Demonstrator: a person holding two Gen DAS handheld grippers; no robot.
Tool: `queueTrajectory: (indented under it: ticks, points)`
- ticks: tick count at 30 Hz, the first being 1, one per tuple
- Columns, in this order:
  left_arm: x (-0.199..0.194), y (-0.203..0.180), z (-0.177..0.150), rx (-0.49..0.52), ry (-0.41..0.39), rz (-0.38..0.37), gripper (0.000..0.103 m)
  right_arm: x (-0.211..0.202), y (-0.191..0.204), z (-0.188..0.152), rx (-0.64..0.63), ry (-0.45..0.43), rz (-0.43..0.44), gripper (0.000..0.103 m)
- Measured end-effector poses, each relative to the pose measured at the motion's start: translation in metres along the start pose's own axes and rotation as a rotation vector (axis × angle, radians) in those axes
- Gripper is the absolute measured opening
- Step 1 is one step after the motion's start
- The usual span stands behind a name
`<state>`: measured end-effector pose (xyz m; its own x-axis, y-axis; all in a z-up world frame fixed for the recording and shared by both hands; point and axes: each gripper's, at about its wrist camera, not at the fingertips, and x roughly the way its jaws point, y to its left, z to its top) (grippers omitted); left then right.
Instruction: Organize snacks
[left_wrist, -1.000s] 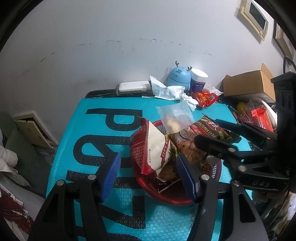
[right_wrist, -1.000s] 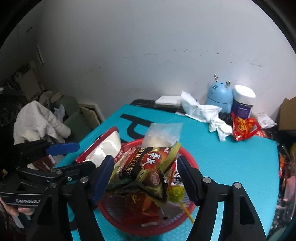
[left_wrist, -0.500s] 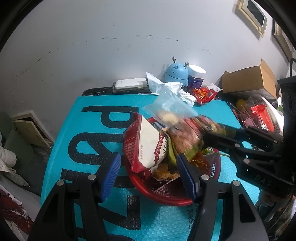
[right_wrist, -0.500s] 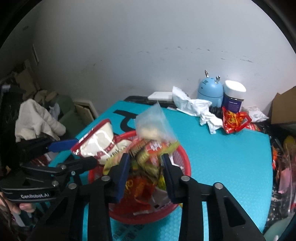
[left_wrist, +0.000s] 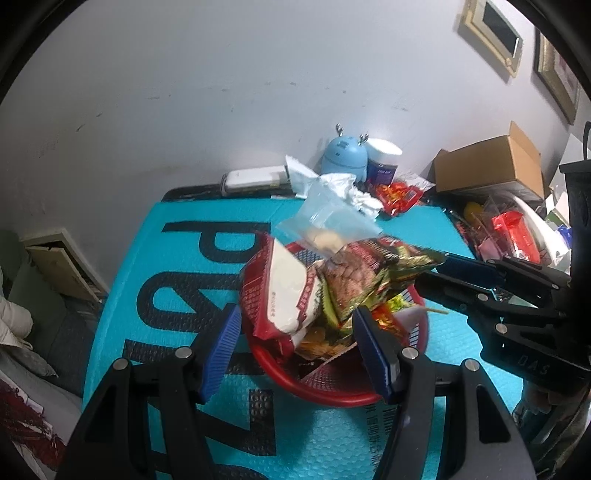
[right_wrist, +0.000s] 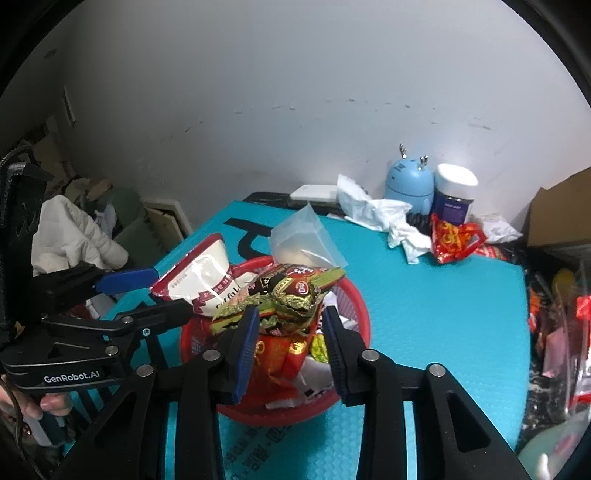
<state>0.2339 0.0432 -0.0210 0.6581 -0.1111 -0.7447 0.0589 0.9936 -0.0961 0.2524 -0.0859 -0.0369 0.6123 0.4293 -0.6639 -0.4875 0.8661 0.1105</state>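
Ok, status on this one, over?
Left gripper open, empty. Right gripper fingers opening, brown snack packet between them, over red basket. Nothing in the way.

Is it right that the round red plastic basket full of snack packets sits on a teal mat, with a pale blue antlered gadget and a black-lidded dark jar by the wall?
Not quite: the dark jar has a white lid, as the right wrist view shows. The round red plastic basket does sit on the teal mat, with the pale blue antlered gadget by the wall.

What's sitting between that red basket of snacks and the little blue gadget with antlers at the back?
In the right wrist view, between the red basket and the blue gadget lie bare teal mat and crumpled white paper.
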Motion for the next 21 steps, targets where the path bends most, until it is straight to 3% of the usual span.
queueTrajectory:
  ticks: [14,19,20,21]
  points:
    - [-0.068,-0.028,0.017,0.037,-0.168,-0.045,0.062,-0.075,0.017,0.014,-0.026,-0.133,-0.101,0.045]
    - [-0.102,-0.037,0.016,0.052,-0.228,-0.050,0.062,-0.115,0.031,0.013,-0.049,-0.199,-0.142,0.056]
    - [-0.108,-0.039,0.016,0.056,-0.236,-0.051,0.064,-0.125,0.036,0.012,-0.055,-0.216,-0.149,0.058]
    - [-0.116,-0.041,0.014,0.058,-0.244,-0.053,0.072,-0.132,0.039,0.011,-0.059,-0.229,-0.156,0.060]
